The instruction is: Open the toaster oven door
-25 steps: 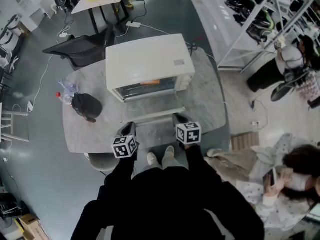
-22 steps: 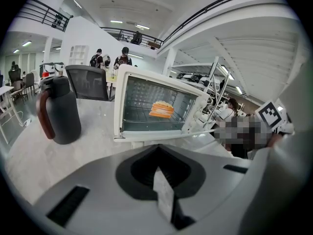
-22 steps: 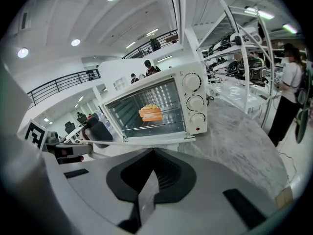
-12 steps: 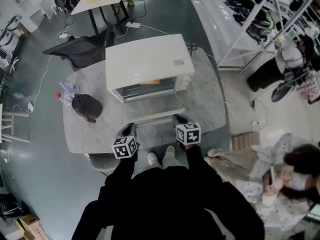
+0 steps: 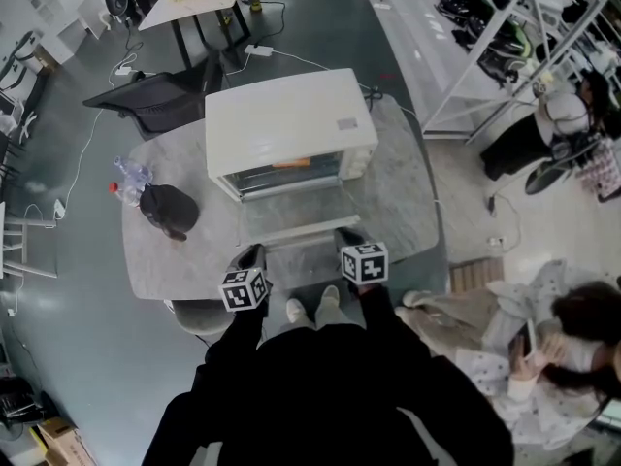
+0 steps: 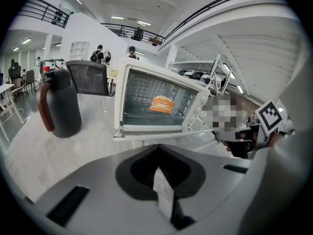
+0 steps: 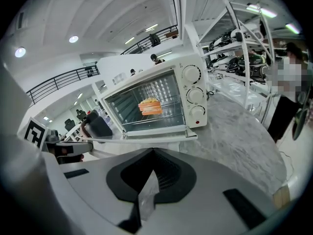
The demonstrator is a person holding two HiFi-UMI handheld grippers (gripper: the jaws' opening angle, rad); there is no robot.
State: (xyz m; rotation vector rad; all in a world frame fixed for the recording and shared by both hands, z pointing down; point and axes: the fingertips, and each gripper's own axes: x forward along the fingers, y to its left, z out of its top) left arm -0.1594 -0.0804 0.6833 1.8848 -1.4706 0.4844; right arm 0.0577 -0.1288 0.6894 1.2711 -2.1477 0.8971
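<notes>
A white toaster oven (image 5: pixel 291 124) stands on the grey marble table (image 5: pixel 403 197). Its glass door (image 5: pixel 301 214) lies folded down flat toward me. Orange-topped food (image 6: pixel 163 104) rests on the rack inside, seen too in the right gripper view (image 7: pixel 149 105). My left gripper (image 5: pixel 250 256) hovers at the table's front edge, just left of the door's front edge. My right gripper (image 5: pixel 346 233) sits at the door's right front corner. Neither touches the door (image 6: pixel 166 135) that I can see. Both have their jaws together on nothing: left gripper (image 6: pixel 164 197), right gripper (image 7: pixel 146 197).
A black jug (image 5: pixel 167 207) and a plastic bottle (image 5: pixel 129 173) stand on the table left of the oven. A black chair (image 5: pixel 155 95) is behind the table, metal shelving (image 5: pixel 505 37) at the far right. A person sits on the floor at the right (image 5: pixel 572 328).
Both grippers have drawn back a few pixels toward me. The oven door lies flat just as before.
</notes>
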